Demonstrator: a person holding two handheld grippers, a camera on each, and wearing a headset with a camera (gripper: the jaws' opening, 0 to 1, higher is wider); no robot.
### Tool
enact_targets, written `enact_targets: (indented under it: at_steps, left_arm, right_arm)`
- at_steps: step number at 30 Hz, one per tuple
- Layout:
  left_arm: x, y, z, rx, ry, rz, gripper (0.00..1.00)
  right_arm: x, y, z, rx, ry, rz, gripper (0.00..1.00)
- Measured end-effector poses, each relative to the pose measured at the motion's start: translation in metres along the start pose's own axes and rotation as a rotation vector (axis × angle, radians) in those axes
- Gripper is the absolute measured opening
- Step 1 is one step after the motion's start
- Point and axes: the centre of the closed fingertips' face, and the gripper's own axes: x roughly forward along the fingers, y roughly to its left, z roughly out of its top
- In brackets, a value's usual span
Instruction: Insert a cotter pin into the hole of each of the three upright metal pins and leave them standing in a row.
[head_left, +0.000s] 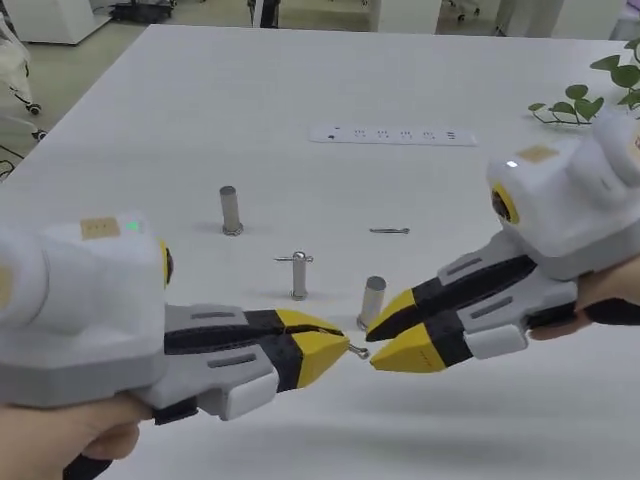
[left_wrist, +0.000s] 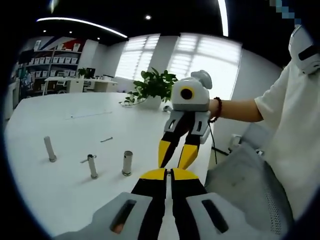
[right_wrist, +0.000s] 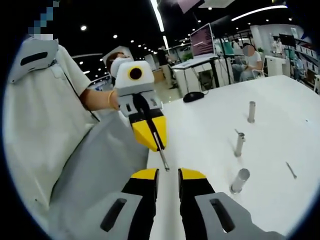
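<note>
Left hand-held gripper, head view: your left hand-held gripper (head_left: 322, 348) is clamped tight on the held cotter pin (head_left: 357, 350), whose free end pokes out past the yellow tips.
Right hand-held gripper, head view: your right hand-held gripper (head_left: 373, 343) stands a little parted with nothing in it, its tips just beside that free end.
Metal pins, head view: the nearest pin (head_left: 373, 297) stands just beyond the right jaws. The middle pin (head_left: 299, 277) carries a cross-piece through its top. The far pin (head_left: 231, 210) stands well beyond the left tips.
Spare cotter pin, head view: the spare cotter pin (head_left: 389, 231) lies flat on the bench (head_left: 200, 100), beyond the nearest pin.
Left gripper view: your own jaws meet at the tips (left_wrist: 170, 173). The right hand-held gripper (left_wrist: 171, 165) faces them head-on, and the three pins stand off to the left.
Right gripper view: your own jaws gape (right_wrist: 170, 174). The held cotter pin (right_wrist: 162, 157) points straight down into that gap, and the nearest pin (right_wrist: 240, 180) stands just right of the jaws.
Relation for the move: the cotter pin's long axis runs from the left tips to the right tips, roughly level. The nearest pin, with no cross-piece visible, is closer to your right hand, so a hand-over looks likely.
</note>
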Motion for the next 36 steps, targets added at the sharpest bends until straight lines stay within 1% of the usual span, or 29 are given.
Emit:
enact_targets:
  at_steps: [5, 9, 14, 18, 23, 28, 30, 32, 33, 34, 36]
  left_arm:
    - [0.0, -0.005, 0.002, 0.011, -0.006, -0.025, 0.0]
    - [0.0, -0.008, 0.003, 0.014, -0.012, -0.04, 0.0]
    - [0.0, -0.014, 0.004, 0.022, -0.017, -0.064, 0.0]
    - [0.001, -0.016, 0.004, 0.024, -0.017, -0.072, 0.0]
    - [0.001, -0.017, 0.005, 0.031, -0.02, -0.076, 0.0]
    - [0.001, -0.017, 0.006, 0.031, -0.022, -0.082, 0.0]
    - [0.001, -0.016, 0.006, 0.03, -0.024, -0.082, 0.0]
    - [0.001, -0.016, 0.006, 0.024, -0.022, -0.085, 0.01]
    - [0.002, -0.016, 0.005, 0.026, -0.02, -0.082, 0.01]
    - [0.003, -0.014, 0.005, 0.038, -0.019, -0.074, 0.01]
    - [0.004, -0.014, 0.004, 0.039, -0.021, -0.068, 0.02]
  right_arm:
    - [0.002, 0.007, 0.0, 0.0, -0.003, 0.047, 0.17]
    - [0.003, 0.012, 0.001, -0.012, -0.004, 0.073, 0.15]
    - [0.005, 0.014, 0.003, -0.017, -0.015, 0.086, 0.14]
    - [0.005, 0.016, 0.004, -0.022, -0.023, 0.1, 0.11]
    - [0.004, 0.018, 0.004, -0.037, -0.029, 0.112, 0.07]
    - [0.004, 0.019, 0.005, -0.046, -0.034, 0.115, 0.05]
    - [0.004, 0.018, 0.006, -0.057, -0.033, 0.108, 0.05]
    - [0.003, 0.019, 0.005, -0.069, -0.018, 0.108, 0.04]
    - [0.003, 0.018, 0.004, -0.088, -0.002, 0.101, 0.04]
    - [0.003, 0.019, 0.004, -0.094, 0.006, 0.102, 0.04]
    - [0.002, 0.018, 0.003, -0.11, 0.024, 0.092, 0.03]
